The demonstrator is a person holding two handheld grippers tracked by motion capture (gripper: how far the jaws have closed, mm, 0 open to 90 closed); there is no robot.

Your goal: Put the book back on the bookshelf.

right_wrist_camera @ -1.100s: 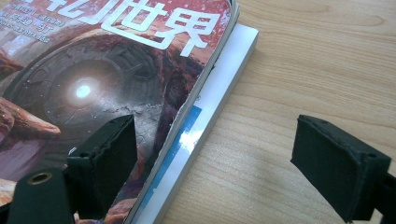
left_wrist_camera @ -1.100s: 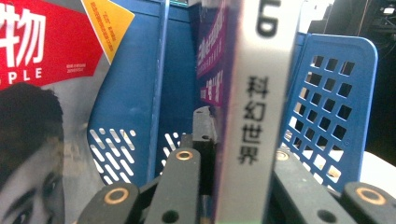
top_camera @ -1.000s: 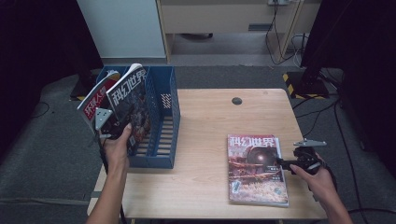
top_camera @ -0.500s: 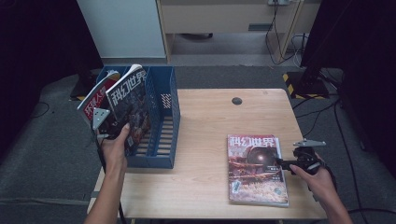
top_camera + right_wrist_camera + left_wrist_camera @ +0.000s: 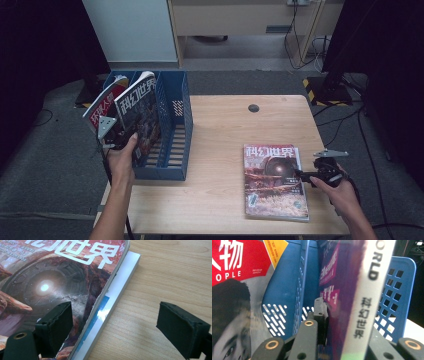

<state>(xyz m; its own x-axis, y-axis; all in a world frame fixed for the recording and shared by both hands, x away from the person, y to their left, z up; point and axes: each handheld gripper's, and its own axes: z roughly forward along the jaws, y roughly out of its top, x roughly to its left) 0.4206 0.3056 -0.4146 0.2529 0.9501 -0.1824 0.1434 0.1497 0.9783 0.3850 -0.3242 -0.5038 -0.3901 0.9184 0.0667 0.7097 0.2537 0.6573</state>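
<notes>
A light wooden table (image 5: 220, 150) carries a blue file rack (image 5: 172, 125) at its left edge and a stack of magazines (image 5: 274, 182) near the front right corner. A small dark round cap (image 5: 254, 108) sits by the far edge.

A light wooden table (image 5: 220, 135) stands on grey carpet (image 5: 55, 170). Beyond the table sit a white cabinet (image 5: 131, 30) and a beige desk (image 5: 240, 15); darkness flanks both sides.

You see the wooden table (image 5: 220, 135) evenly lit from above, dark room edges around it, soft shadows under the blue file rack (image 5: 172, 125), your left gripper view blurring the near magazine spine (image 5: 362, 305), a small glare on the stacked magazines (image 5: 102, 312).
</notes>
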